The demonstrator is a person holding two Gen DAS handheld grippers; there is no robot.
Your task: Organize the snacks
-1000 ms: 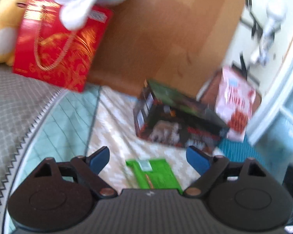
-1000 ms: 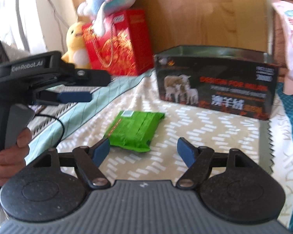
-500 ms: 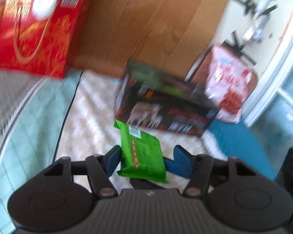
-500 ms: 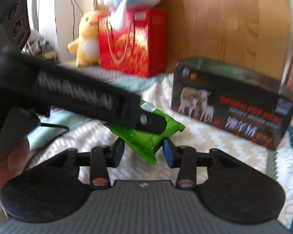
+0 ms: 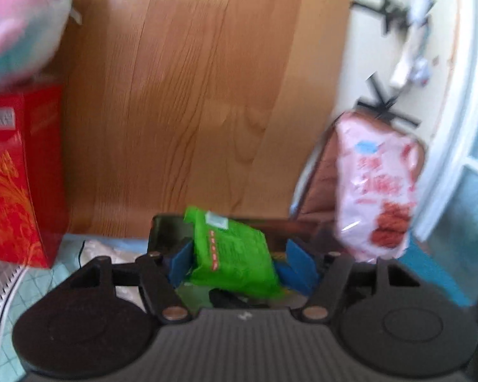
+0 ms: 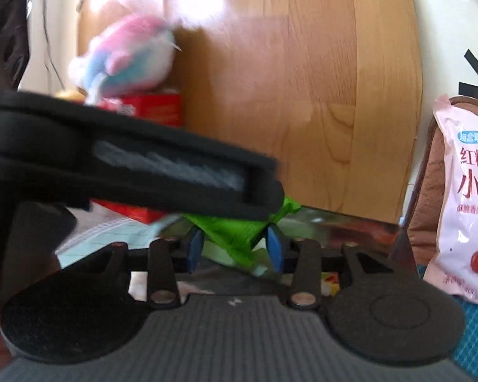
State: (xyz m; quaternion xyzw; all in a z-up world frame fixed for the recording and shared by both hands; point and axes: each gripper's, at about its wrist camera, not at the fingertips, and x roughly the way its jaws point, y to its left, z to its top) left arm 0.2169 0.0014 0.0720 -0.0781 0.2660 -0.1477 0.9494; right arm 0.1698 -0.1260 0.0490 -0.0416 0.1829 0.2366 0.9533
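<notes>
A green snack packet hangs in the air between the blue pads of my left gripper, which press on its sides while the jaws are opening slightly. My right gripper grips the same green packet from the other side, and its jaws are also opening a little with the packet between the pads. The left gripper's black body crosses the right wrist view above the packet. Just beyond and below the packet is the open dark box, whose rim shows in the right wrist view.
A pink snack bag leans at the right, the same bag in the right wrist view. A red gift bag with a plush toy on it stands left. A wooden board rises behind the box.
Both grippers closed on the green packet lying on the bedspread, then lifted it and carried it forward to the dark box. Both views are now closer to the wooden board.
</notes>
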